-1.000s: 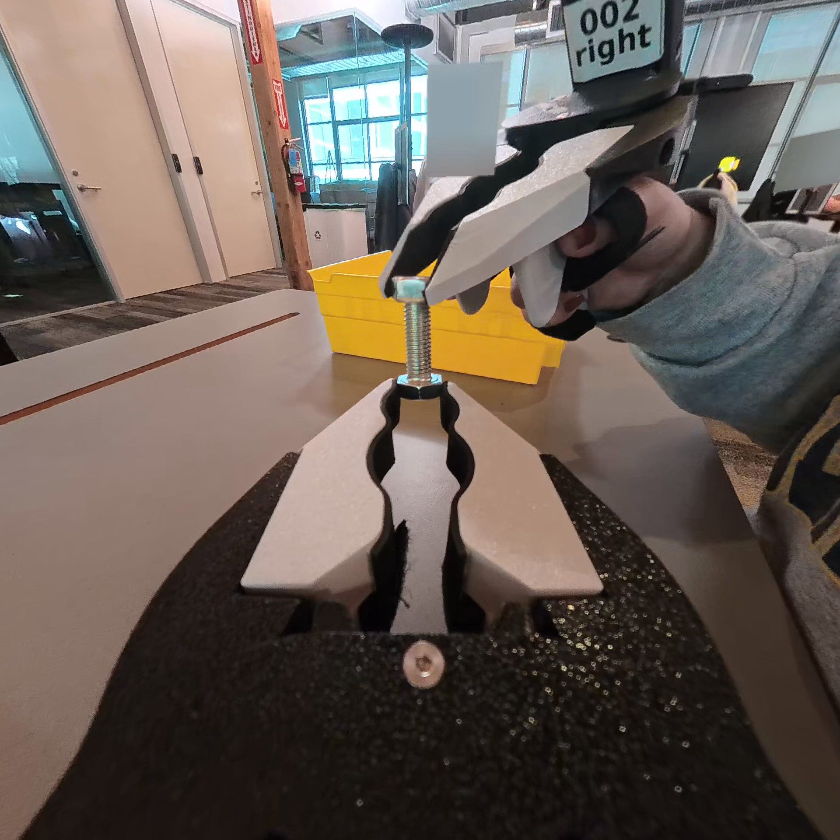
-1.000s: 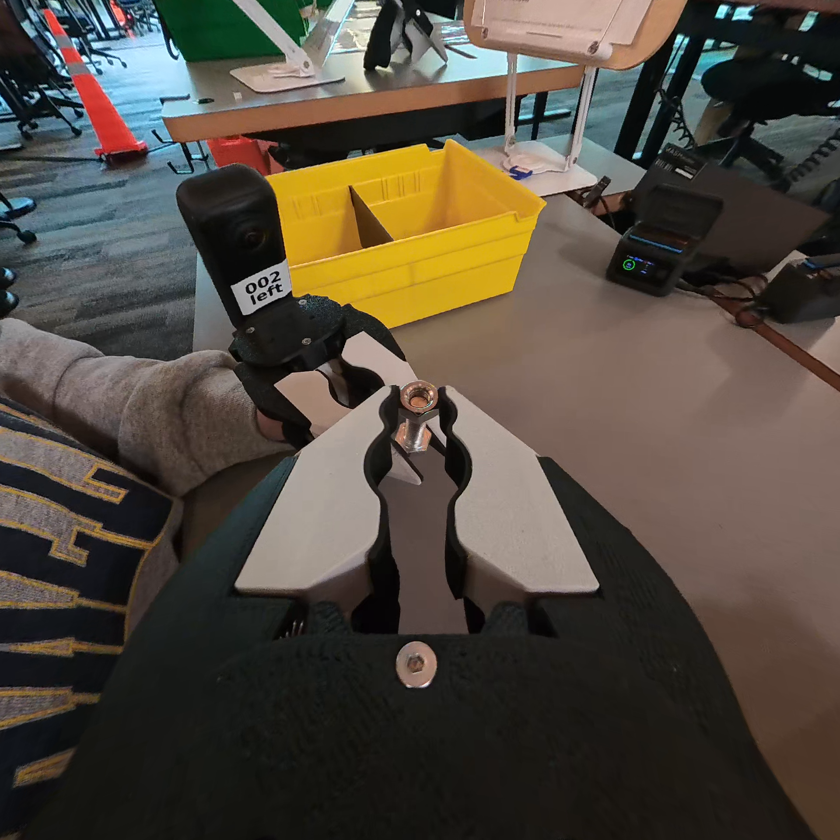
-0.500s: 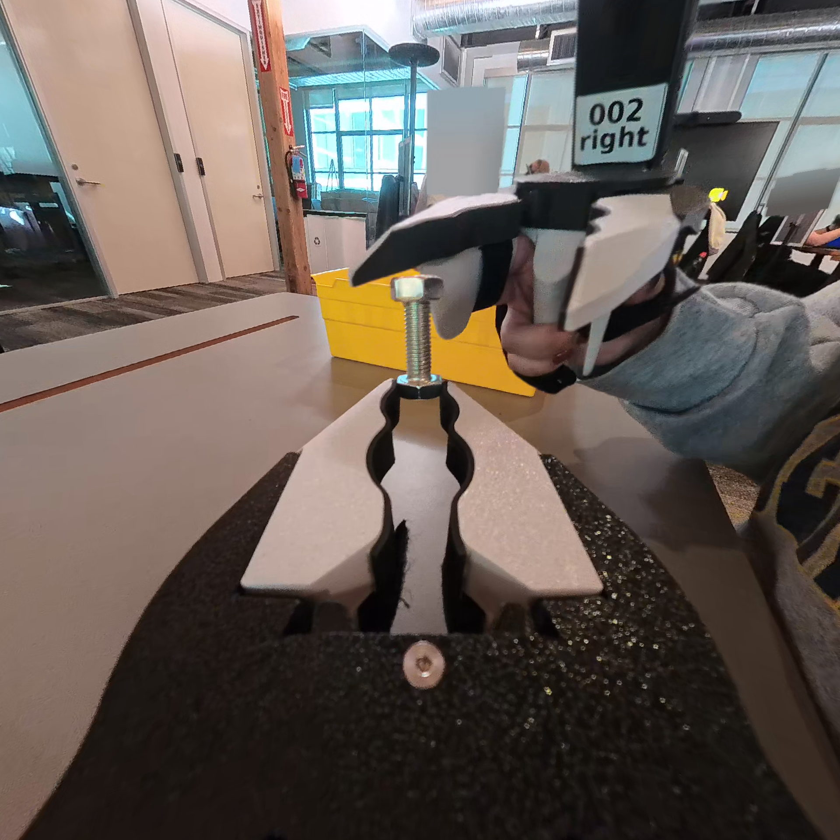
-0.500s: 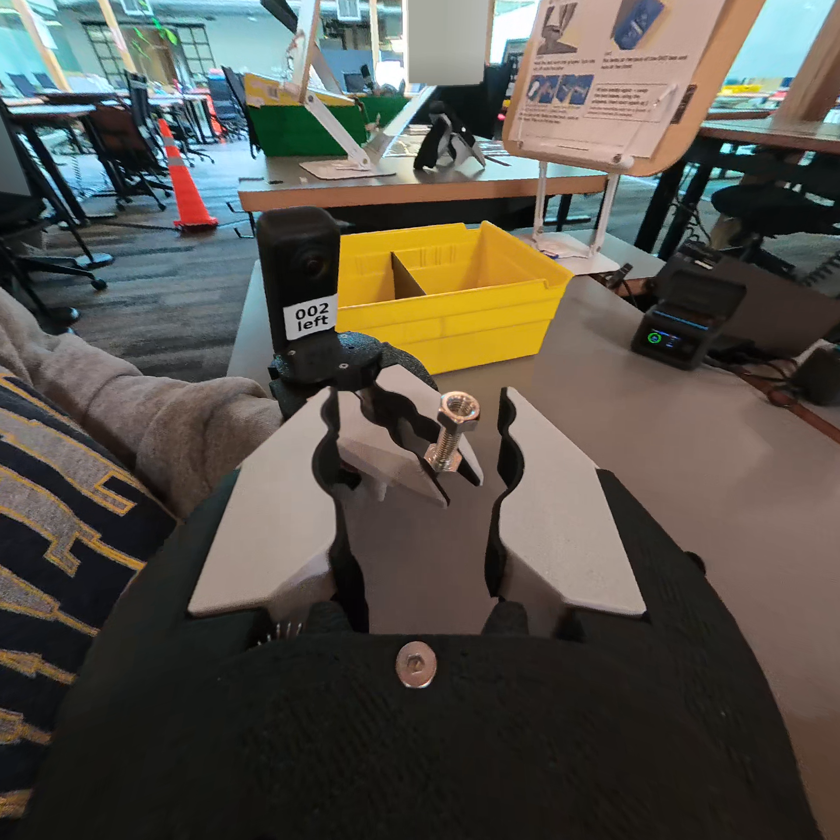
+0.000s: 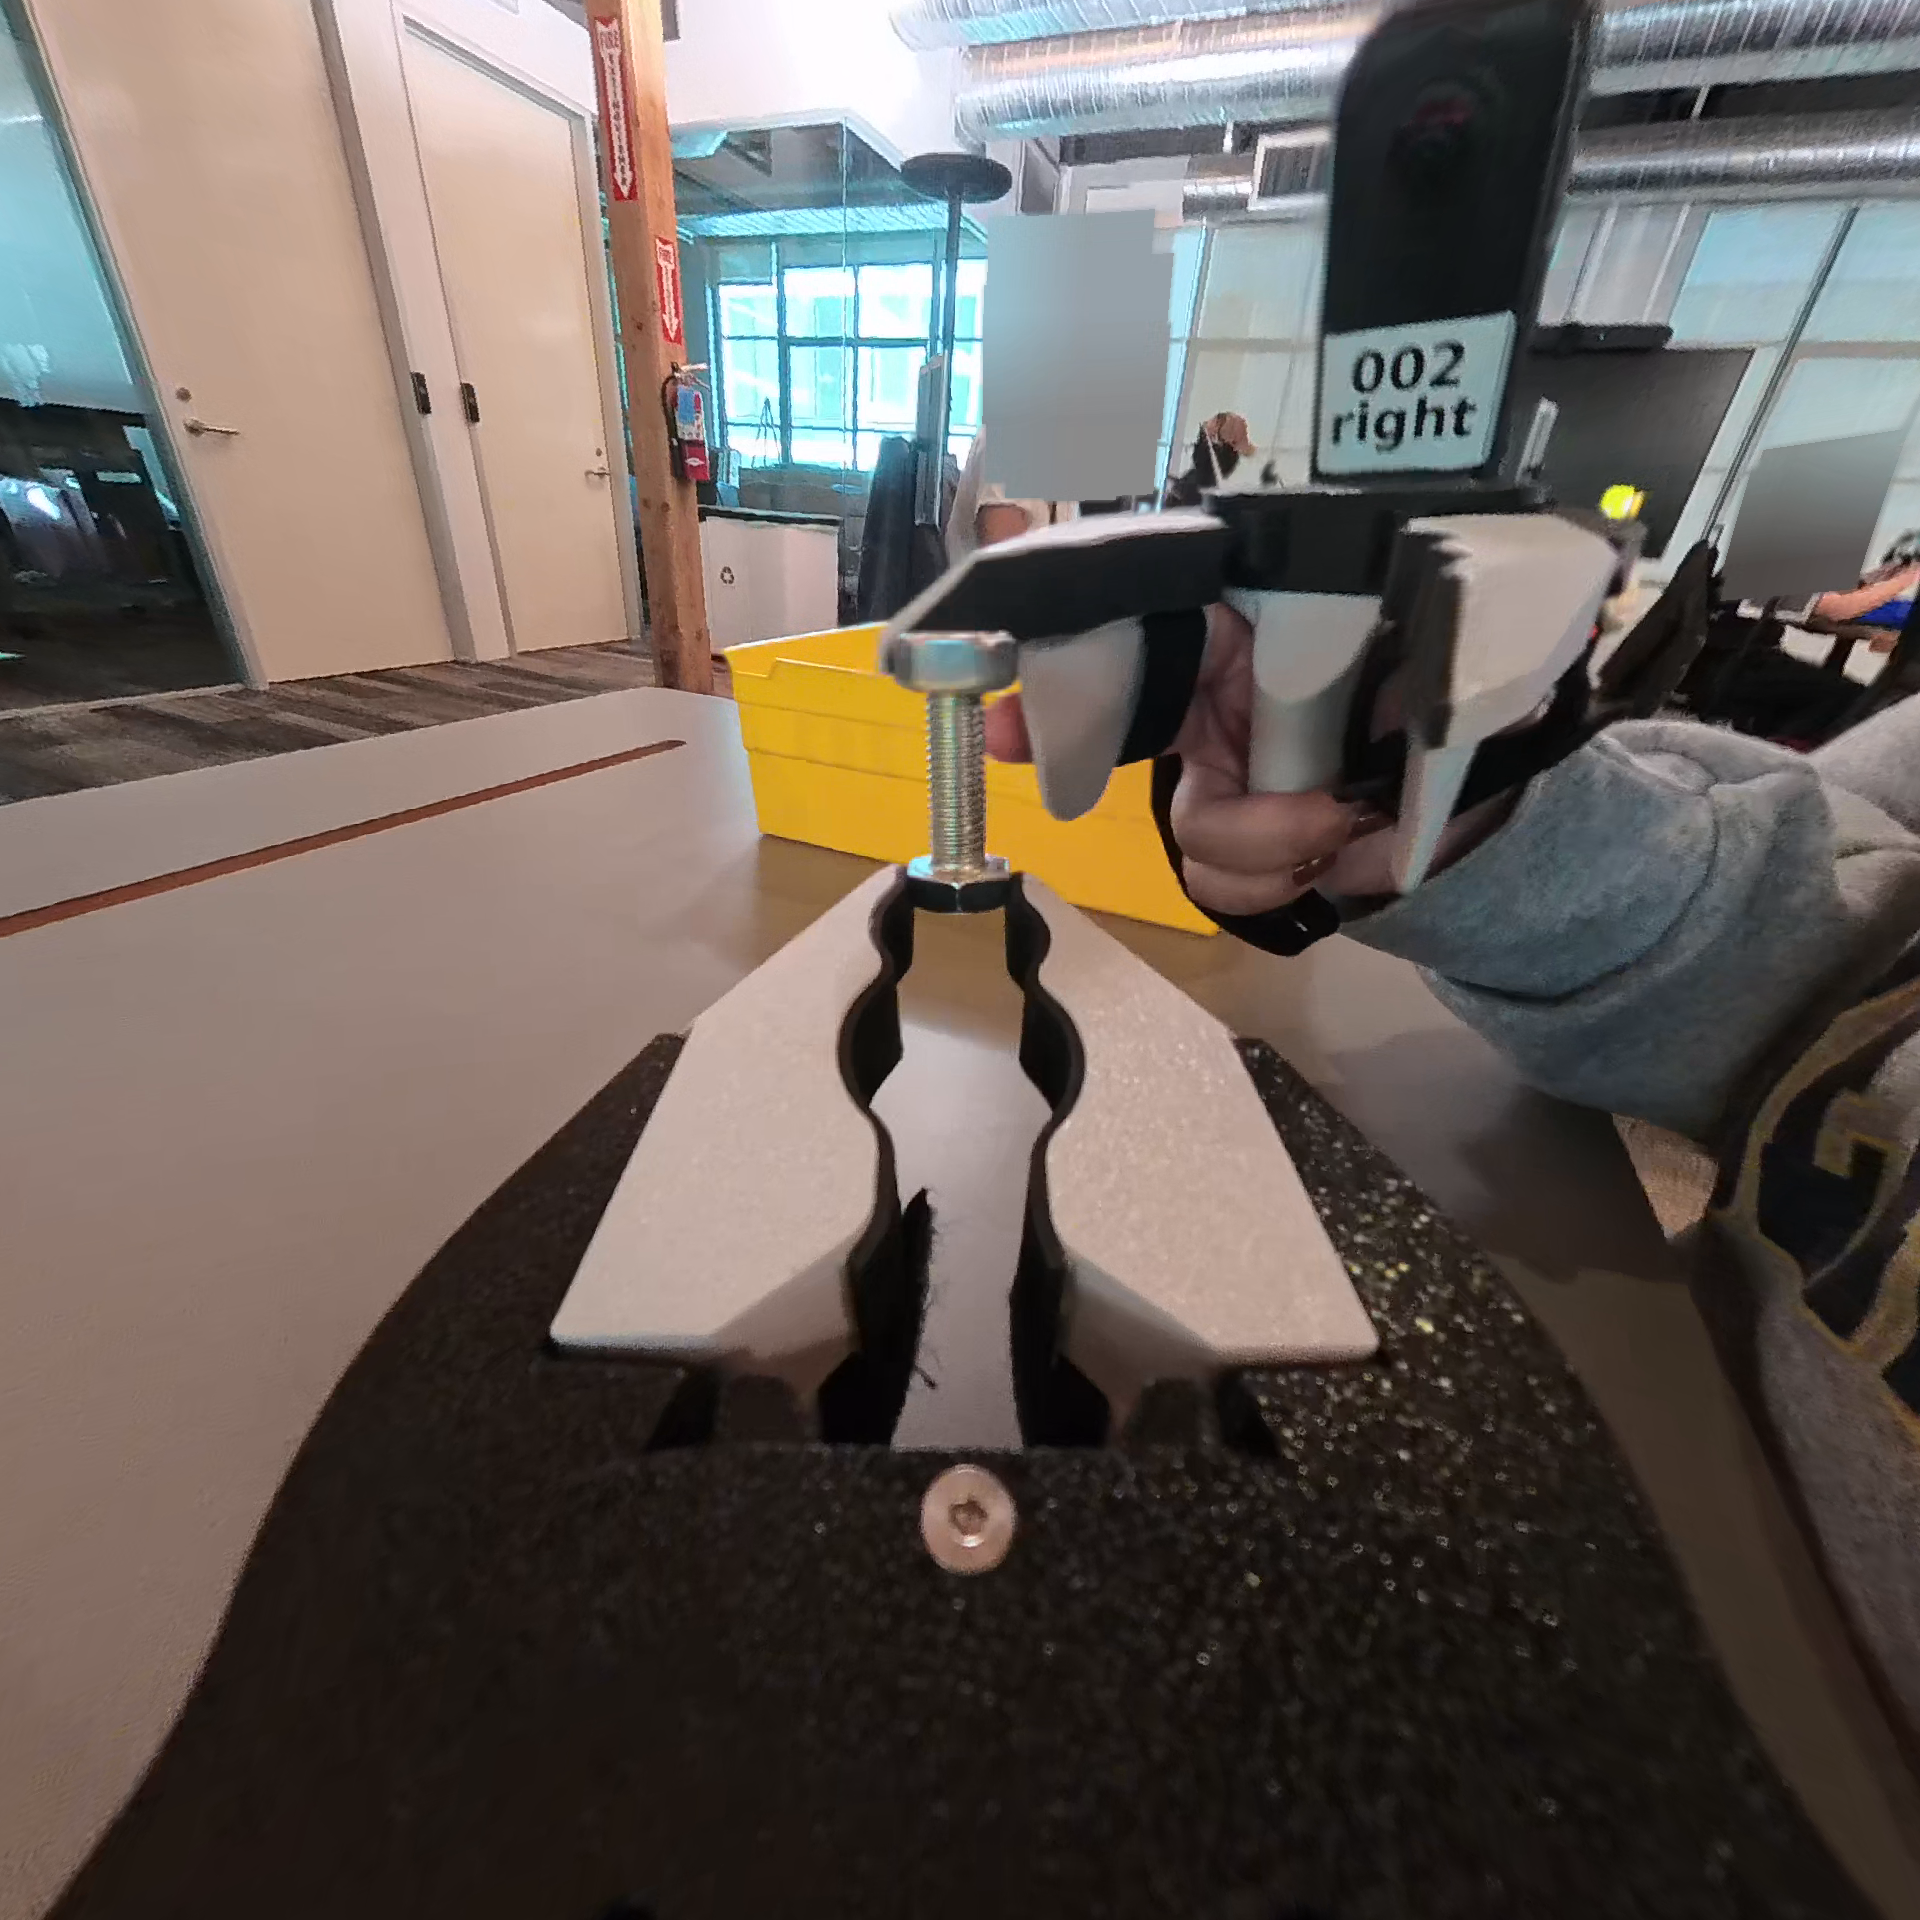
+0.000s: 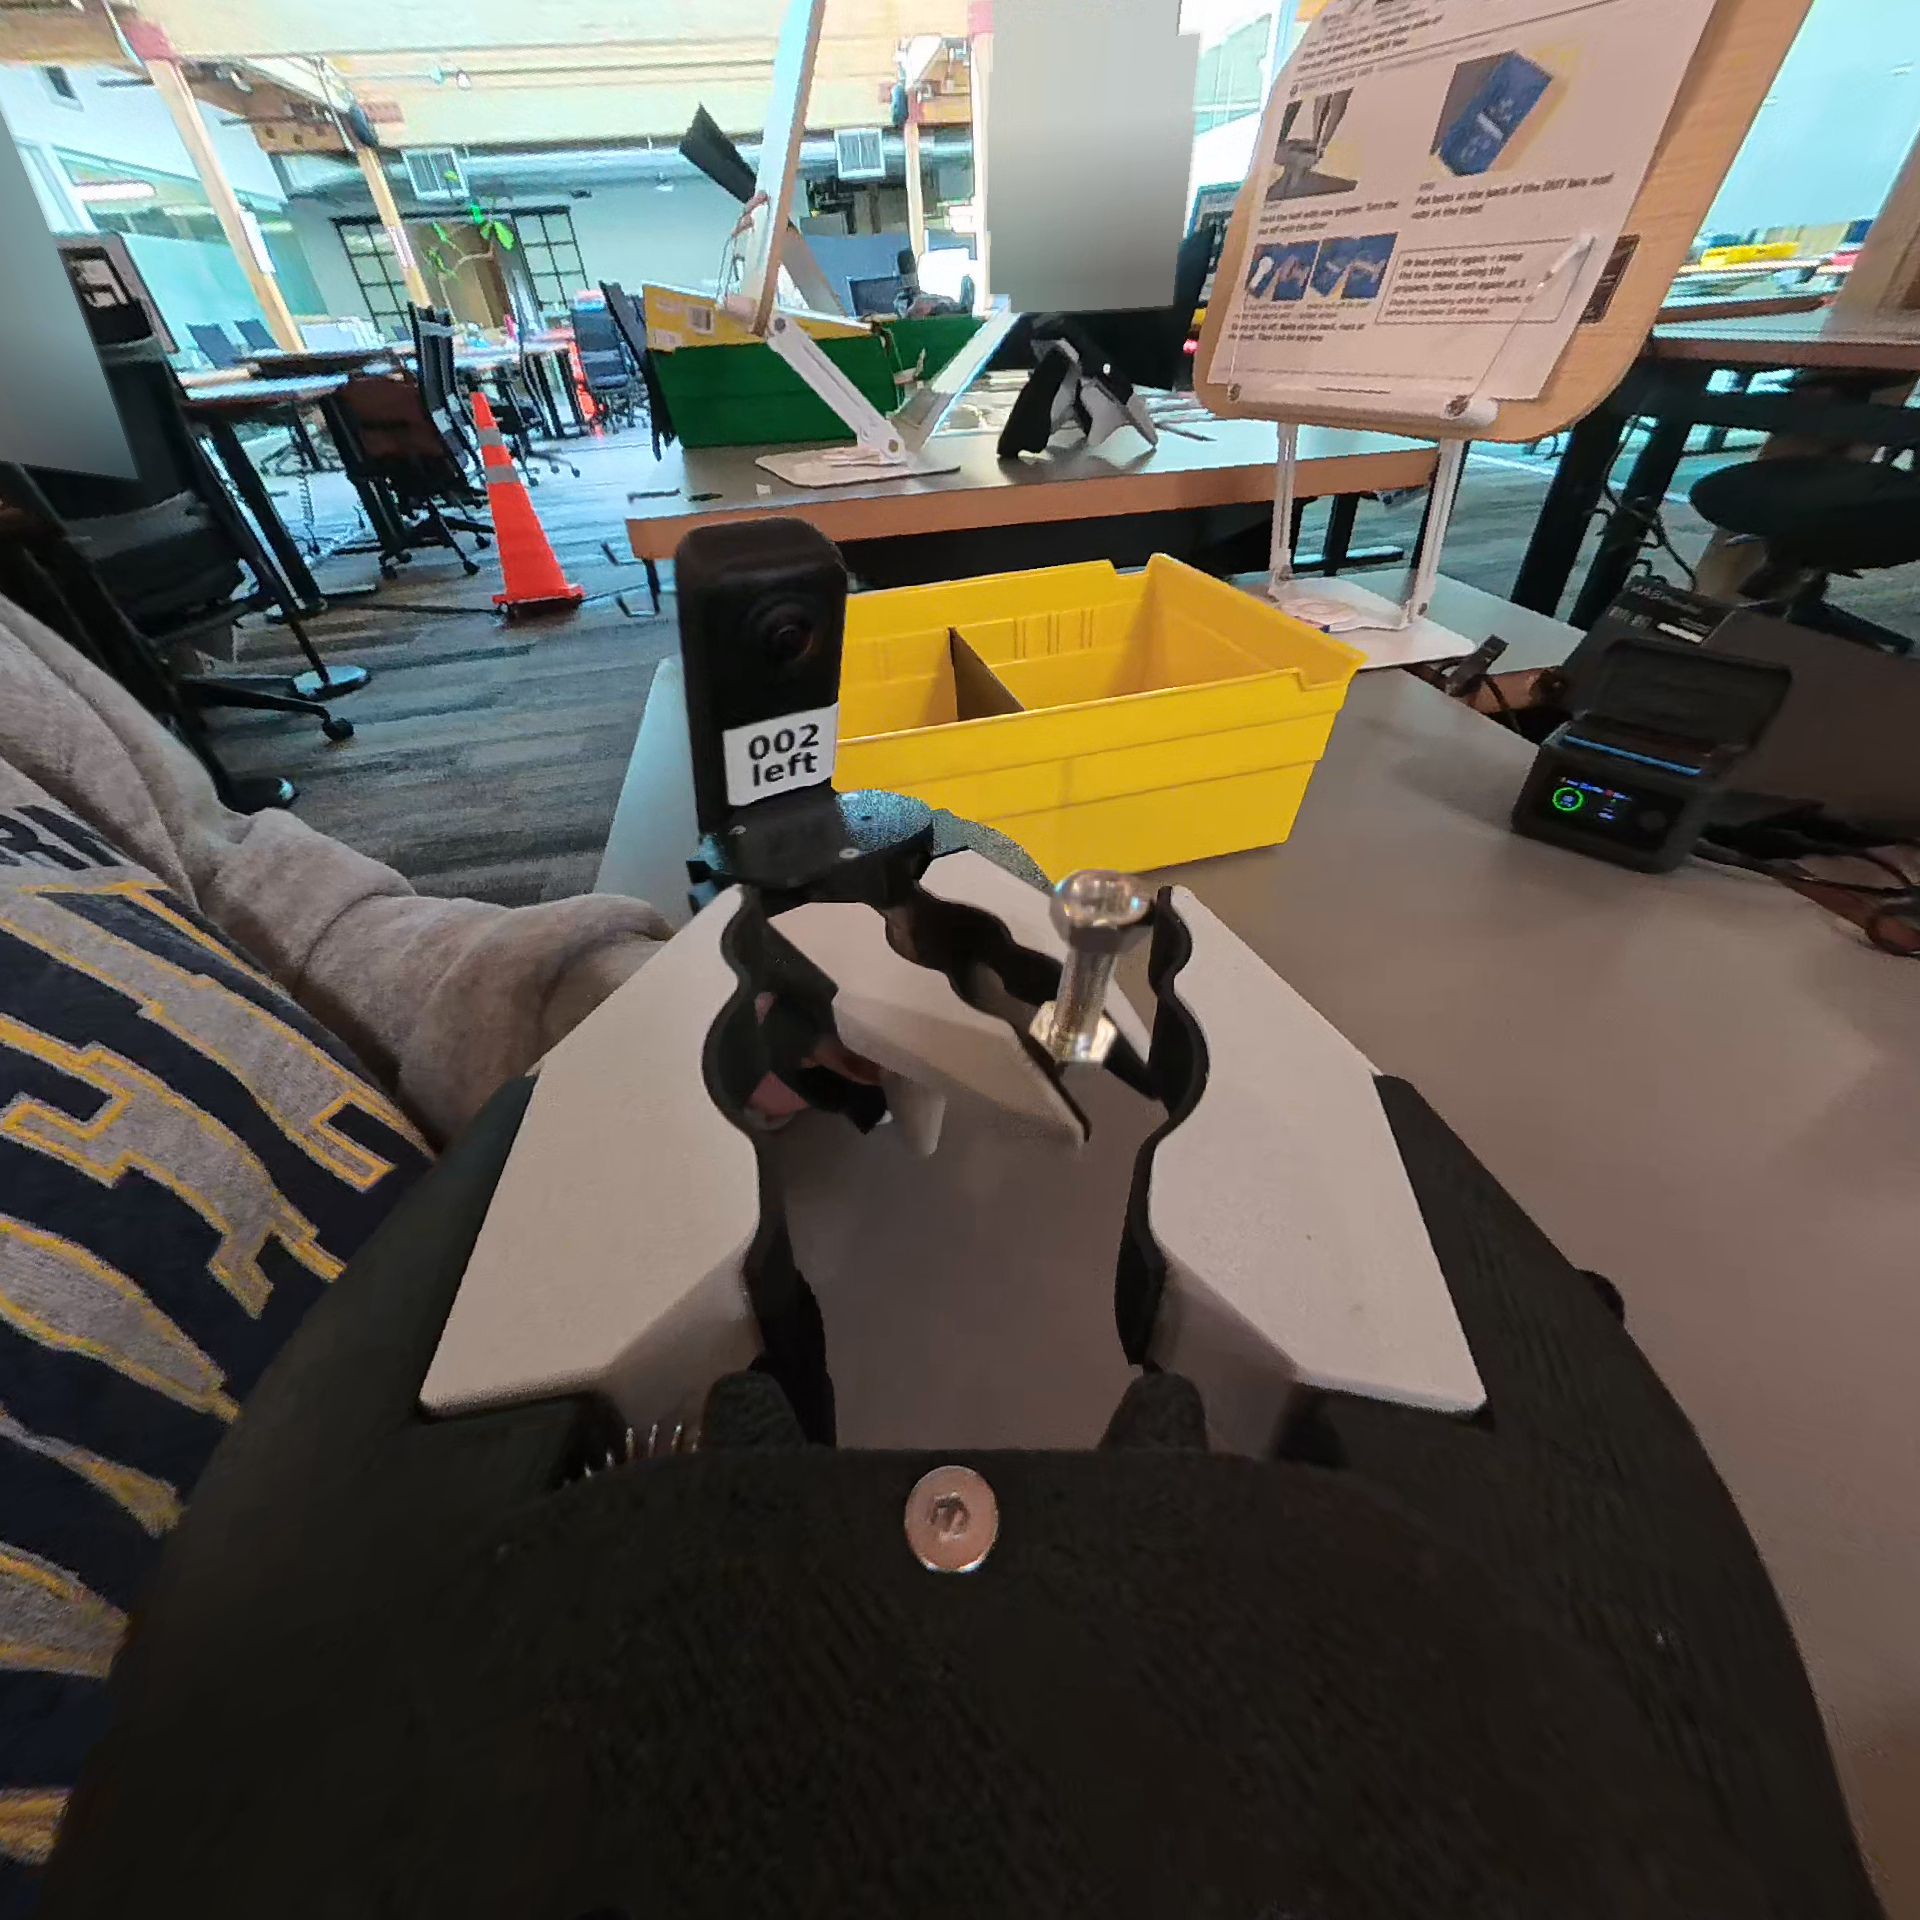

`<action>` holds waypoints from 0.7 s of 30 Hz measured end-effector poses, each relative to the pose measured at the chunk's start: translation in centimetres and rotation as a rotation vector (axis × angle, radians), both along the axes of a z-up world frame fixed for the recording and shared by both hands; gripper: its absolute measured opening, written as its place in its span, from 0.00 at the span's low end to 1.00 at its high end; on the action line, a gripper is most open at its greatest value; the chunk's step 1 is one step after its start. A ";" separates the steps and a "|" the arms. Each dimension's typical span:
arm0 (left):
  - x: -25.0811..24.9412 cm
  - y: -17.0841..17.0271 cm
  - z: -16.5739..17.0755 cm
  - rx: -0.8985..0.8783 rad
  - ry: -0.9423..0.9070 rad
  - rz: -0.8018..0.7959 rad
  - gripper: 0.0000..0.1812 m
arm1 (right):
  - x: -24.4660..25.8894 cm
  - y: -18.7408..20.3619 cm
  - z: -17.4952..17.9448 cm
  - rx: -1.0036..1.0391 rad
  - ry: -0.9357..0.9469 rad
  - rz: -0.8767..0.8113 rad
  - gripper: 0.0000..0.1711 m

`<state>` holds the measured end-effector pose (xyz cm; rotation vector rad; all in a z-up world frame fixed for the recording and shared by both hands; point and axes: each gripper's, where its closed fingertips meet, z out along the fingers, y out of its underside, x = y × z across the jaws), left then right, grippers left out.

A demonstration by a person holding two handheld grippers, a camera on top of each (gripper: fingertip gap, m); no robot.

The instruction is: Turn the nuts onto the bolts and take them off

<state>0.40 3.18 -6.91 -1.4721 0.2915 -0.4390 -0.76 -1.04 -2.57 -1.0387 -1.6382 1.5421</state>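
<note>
A silver bolt stands upright with its hex head on top. A nut sits near its lower end. My left gripper is shut on the nut at its fingertips and holds the bolt above the grey table. My right gripper is open. The bolt stands between its fingers, close to the right finger, and I cannot tell if it touches. The right gripper also shows in the left wrist view, level with the bolt head.
A yellow divided bin stands on the table behind the bolt; it also shows in the left wrist view. A small black device with cables sits at the right. An instruction board on a stand is behind it. The grippers' ends are close to 5 cm from one another.
My right gripper was shut on the bolt head a second ago; it has opened, let go and tilted level. The left gripper and the bolt have stayed still.
</note>
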 end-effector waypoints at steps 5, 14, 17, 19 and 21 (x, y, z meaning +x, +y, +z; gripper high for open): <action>-0.1 0.0 0.1 0.001 -0.016 -0.005 0.09 | -0.2 0.9 0.7 -0.059 0.033 -0.044 0.42; -0.9 -0.3 0.6 0.020 -0.072 0.010 0.08 | 0.4 1.1 0.5 -0.058 0.052 -0.067 0.40; 0.9 -0.4 0.5 0.028 -0.019 -0.057 0.08 | -0.5 0.4 0.9 -0.085 0.068 -0.026 0.43; 1.2 -0.3 0.2 0.017 0.000 -0.062 0.09 | -0.9 -0.7 0.4 -0.074 0.052 0.018 0.44; 0.7 -0.5 0.5 0.026 -0.027 -0.049 0.09 | -0.2 -0.7 0.1 -0.068 0.043 0.025 0.44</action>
